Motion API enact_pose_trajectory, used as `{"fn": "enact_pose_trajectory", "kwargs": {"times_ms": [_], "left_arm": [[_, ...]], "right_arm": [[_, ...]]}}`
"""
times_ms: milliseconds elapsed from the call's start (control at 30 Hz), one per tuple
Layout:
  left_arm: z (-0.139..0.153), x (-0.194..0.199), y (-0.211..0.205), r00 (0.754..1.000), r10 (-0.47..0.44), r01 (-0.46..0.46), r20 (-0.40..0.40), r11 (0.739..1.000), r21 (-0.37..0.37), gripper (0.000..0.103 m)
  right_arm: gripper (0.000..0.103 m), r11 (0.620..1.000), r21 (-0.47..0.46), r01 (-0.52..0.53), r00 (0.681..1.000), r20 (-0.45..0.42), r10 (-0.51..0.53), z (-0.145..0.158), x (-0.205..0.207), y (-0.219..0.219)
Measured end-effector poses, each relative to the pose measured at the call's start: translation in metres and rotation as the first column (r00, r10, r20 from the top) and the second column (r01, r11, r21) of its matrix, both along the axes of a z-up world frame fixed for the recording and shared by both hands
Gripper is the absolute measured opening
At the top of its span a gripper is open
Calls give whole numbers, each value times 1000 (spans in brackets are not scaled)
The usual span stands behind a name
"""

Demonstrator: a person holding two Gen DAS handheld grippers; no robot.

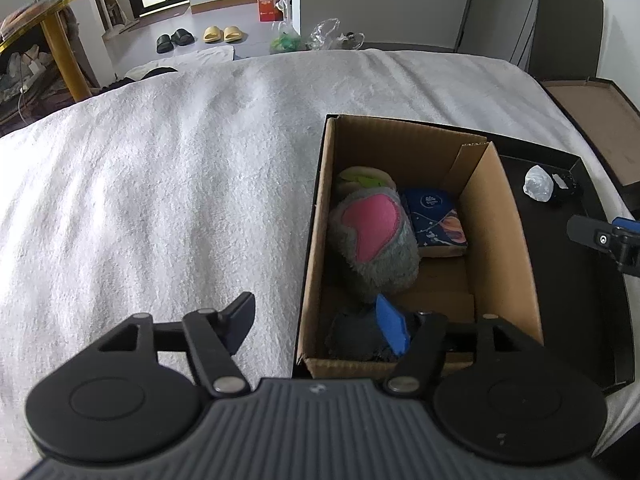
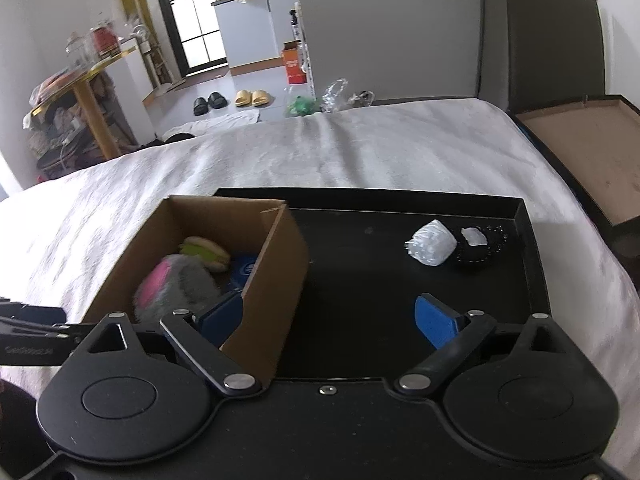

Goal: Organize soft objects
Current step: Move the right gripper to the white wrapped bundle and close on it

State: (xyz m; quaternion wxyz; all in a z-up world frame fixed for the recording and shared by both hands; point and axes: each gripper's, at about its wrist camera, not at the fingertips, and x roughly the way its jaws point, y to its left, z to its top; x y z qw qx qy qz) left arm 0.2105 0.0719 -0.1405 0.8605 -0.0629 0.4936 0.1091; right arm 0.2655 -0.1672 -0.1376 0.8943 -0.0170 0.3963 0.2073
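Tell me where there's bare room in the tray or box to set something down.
Most of the black tray is bare between the cardboard box and the plastic wad. Inside the box, only the floor by its right wall is free; the grey plush and tissue pack crowd the rest.

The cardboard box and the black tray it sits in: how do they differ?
The cardboard box is brown with tall walls; the black tray is dark with a low rim. The box holds a grey and pink plush toy and other soft things; the tray's open floor holds only a crumpled clear plastic ball and a small dark item. Both are open-topped and rest on the white-covered bed.
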Motion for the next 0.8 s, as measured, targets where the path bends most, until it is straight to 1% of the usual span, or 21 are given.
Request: {"fn": "enact_pose_trajectory", "kwargs": {"times_ms": [167, 300, 467, 800], "left_arm": [[-1, 10, -7, 1000, -1, 1, -13, 1000, 23, 69], [-1, 18, -12, 1000, -3, 4, -25, 1000, 31, 71], [-3, 28, -19, 999, 0, 3, -43, 998, 64, 72], [-6, 43, -22, 997, 48, -40, -67, 993, 110, 72]], "right_arm": [[93, 999, 17, 34, 999, -4, -34, -13, 16, -13], [93, 998, -3, 56, 998, 3, -56, -24, 30, -21], [94, 997, 31, 74, 997, -20, -73, -37, 52, -36], [94, 995, 55, 84, 996, 1, -84, -50, 85, -43]]}}
